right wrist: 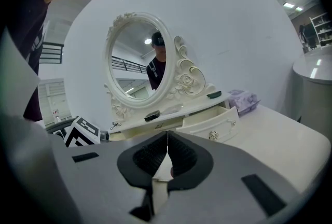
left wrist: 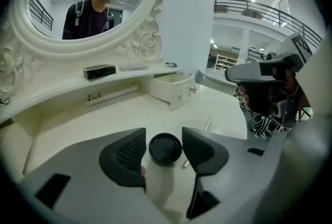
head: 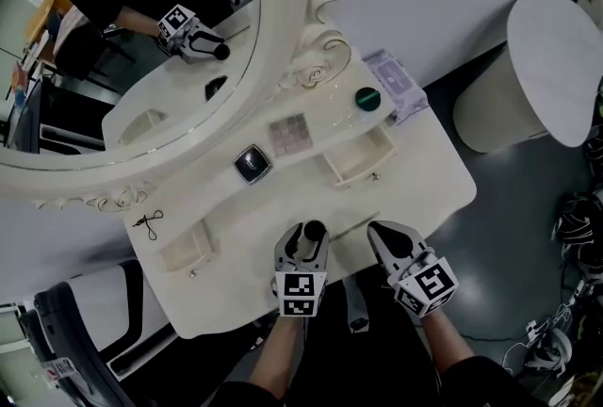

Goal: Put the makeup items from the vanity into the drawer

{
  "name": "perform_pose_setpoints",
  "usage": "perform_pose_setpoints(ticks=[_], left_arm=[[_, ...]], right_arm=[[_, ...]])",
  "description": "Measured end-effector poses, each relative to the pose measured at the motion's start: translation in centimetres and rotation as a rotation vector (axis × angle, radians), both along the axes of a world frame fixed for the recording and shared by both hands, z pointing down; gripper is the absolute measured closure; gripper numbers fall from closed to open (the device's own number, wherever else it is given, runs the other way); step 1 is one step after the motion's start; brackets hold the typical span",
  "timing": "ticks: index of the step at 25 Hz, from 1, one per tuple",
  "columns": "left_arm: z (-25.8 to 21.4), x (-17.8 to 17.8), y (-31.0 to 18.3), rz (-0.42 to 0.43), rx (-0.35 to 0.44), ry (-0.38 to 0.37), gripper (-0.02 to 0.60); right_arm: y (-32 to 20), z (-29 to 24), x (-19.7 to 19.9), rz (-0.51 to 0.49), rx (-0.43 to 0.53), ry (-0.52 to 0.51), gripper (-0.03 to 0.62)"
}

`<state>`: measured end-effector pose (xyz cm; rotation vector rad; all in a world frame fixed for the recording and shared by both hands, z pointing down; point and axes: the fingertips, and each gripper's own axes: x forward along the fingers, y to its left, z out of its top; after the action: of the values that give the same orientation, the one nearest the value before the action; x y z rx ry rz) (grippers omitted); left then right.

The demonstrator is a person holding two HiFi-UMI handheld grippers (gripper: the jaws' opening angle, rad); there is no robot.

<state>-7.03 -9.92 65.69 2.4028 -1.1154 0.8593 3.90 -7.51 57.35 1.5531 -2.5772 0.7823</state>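
**Black jar inside the left jaws, no squeeze on it**

- Left gripper (head: 302, 243): jaws spread and angled down at the vanity top (head: 424, 179). The black jar (left wrist: 165, 149) stands upright on that top, square between the two pads. There's a thin gap on each side, so nothing is pinched.
- Right gripper (right wrist: 167, 137): jaws pressed together with nothing in them. It hangs just beside the left one, over the front edge of the table.
- Key relation: the jar is round with a vertical axis, so no wrist roll should be needed. The pads already bracket its widest part, and a straight close should catch it.
- Target: the open drawer (left wrist: 180, 92) lies ahead of the left gripper and off to its right, up against the shelf, well apart from the jar. The right gripper is slightly nearer the drawer, but the left one is on the jar, so I'd judge the carry is the left's.
- A slim stick (left wrist: 207, 123) lies flat on the top just right of the left jaws. It points roughly toward the drawer and looks clear of the closing path.
- Left on the shelf under the mirror: black compact (head: 252, 164), pink palette (head: 289, 131), green-capped item (head: 367, 98).
- Risk: the smooth lid and short jar could slip if the pads close high.
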Motion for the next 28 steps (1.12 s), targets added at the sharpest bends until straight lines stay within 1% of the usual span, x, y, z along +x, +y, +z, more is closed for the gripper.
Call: perform_pose_setpoints(ticks=[3,7,15,20,23,28], left_arm=[[1.1,0.4,-0.1,0.002,-0.025,-0.019,0.364],[2.3,0.6,-0.2,-0.003,-0.061,-0.053,0.362],[2.8,0.8,-0.4,0.001,-0.074,-0.062,0.362],[3.1,0.8,-0.6,0.010,-0.074,-0.087,0.357],[3.1,0.9,-0.9,0.009,-0.084,-0.080,0.357],[2.2,0.8,-1.2,-0.007,-0.081,-0.040,0.356]], right_arm=[[0.1,0.7,0.3,0.007,-0.015,-0.003,0.571],[0.3,1.4,0.4,0.009,-0.026,-0.006,0.571],[0.3,1.7,0.7,0.015,-0.029,-0.009,0.571],[0.2,1.7,0.8,0.019,-0.026,-0.005,0.571],[0.1,1.7,0.9,0.024,-0.030,-0.003,0.571],[-0.1,0.6,1.0,0.032,-0.015,-0.004,0.571]])
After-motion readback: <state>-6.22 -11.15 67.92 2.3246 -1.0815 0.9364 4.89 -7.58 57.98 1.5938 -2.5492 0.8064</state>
